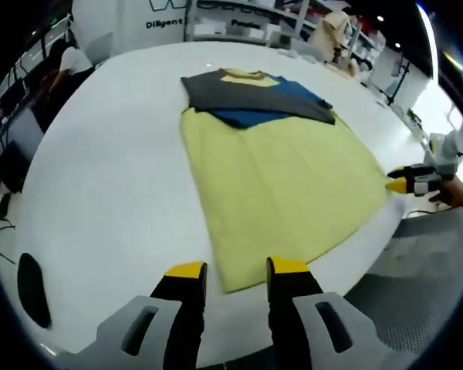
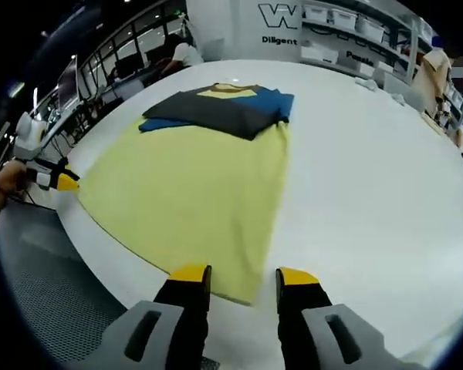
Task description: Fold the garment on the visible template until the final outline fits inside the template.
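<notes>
Folded garment at the far end of the yellow template, both grippers off it

We see the dark grey, blue and yellow folded garment (image 1: 256,96) (image 2: 220,108) lying on the far end of the pale yellow rectangular cloth template (image 1: 282,185) (image 2: 189,193), which is spread flat on the white round table (image 1: 108,193) (image 2: 370,169); our left gripper (image 1: 235,270) and right gripper (image 2: 243,277) hover over the template's near edge, at opposite corners of it, each with jaws parted and nothing between them
</notes>
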Demonstrator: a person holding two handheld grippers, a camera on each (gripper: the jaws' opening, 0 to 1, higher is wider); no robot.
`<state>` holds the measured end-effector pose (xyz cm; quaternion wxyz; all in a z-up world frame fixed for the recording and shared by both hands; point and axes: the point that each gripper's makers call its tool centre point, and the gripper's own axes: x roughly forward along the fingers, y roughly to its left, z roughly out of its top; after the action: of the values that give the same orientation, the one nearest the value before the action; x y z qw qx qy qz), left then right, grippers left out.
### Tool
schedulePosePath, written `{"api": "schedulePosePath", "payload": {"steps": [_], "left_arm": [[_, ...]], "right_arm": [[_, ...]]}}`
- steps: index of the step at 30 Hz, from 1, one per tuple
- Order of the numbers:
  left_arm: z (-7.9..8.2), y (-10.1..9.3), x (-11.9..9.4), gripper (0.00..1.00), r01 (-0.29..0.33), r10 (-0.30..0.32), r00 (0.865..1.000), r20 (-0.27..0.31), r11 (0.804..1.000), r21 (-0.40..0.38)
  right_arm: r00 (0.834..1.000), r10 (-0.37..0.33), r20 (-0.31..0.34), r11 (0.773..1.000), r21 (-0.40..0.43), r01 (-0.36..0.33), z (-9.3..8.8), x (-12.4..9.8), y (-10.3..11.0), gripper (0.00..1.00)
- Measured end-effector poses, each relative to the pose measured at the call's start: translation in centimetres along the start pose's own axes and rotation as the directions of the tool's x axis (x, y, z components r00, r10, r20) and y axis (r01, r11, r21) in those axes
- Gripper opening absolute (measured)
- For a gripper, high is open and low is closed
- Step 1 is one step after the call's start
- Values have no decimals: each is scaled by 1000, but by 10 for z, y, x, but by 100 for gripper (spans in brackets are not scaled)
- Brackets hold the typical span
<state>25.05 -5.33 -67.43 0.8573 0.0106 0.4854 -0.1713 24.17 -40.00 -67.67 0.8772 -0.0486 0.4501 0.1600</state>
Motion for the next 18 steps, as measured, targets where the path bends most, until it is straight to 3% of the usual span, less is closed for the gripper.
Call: {"api": "schedulePosePath", "payload": {"steps": [1,5,18], "left_arm": [[0,6,-1,25,-34,34,999,15,999,5],[-1,3,-2,21,-18,18,1000,3,1000,-10],[-6,8,-2,4,-53,52,999,-16,999,-6]], "right_arm": [[1000,-2,3,1000,4,2,0,0,-1,27],[1000,-7,-12,1000,-1,7,-3,-1,0,19],[1000,-13,-27,1000,18,13,-5,-2,-2,0]]}}
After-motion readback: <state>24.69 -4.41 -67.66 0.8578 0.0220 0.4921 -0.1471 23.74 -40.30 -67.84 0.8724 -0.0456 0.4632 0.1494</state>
